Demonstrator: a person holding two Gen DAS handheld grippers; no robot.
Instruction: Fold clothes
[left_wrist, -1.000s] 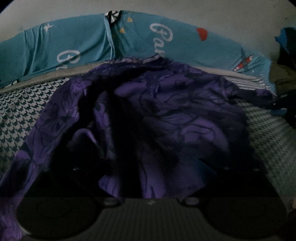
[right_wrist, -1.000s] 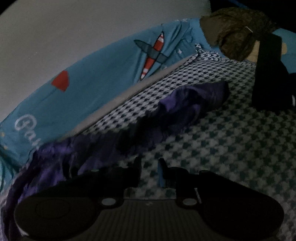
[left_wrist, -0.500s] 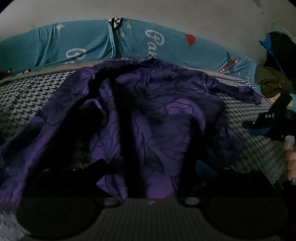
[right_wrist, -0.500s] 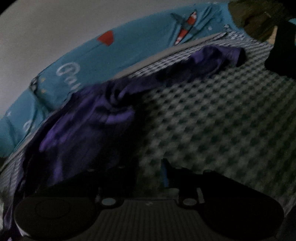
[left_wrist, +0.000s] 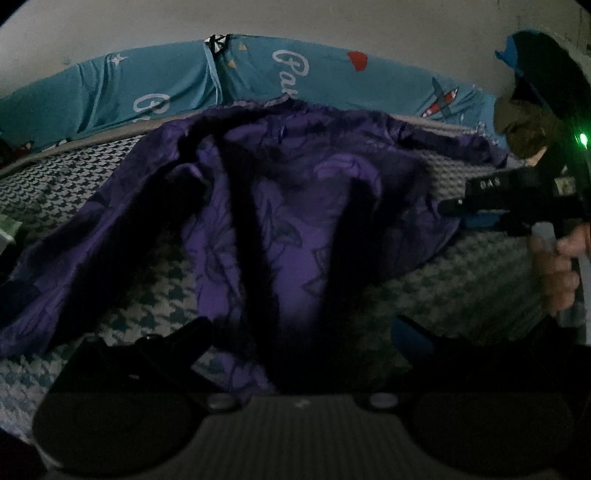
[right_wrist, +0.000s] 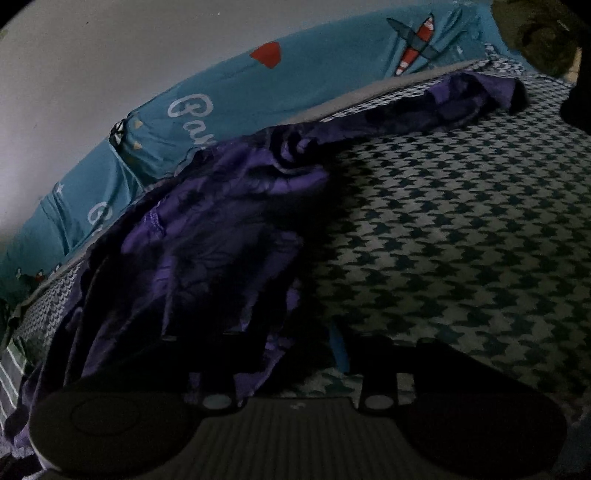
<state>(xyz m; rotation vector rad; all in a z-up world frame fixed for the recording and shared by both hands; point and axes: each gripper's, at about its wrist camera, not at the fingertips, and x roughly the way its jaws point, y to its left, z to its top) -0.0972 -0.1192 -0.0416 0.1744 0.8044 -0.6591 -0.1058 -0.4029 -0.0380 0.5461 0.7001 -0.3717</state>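
Note:
A purple flower-print garment lies rumpled on the houndstooth bed cover. My left gripper is open at the near hem, its fingers wide apart with a fold of the cloth lying loose between them. My right gripper sits at the garment's right edge with its jaws opening. Purple cloth drapes over its left finger and reaches into the gap, but the pads do not press it. In the left wrist view the right gripper points at the garment's right side, held by a hand.
A teal printed sheet runs along the back against a pale wall. A dark pile of clothes lies at the back right corner. Bare houndstooth cover stretches to the right of the garment.
The left gripper drew back and the cloth that covered its fingers now lies between them. The right gripper moved left to the garment's edge and its jaws widened.

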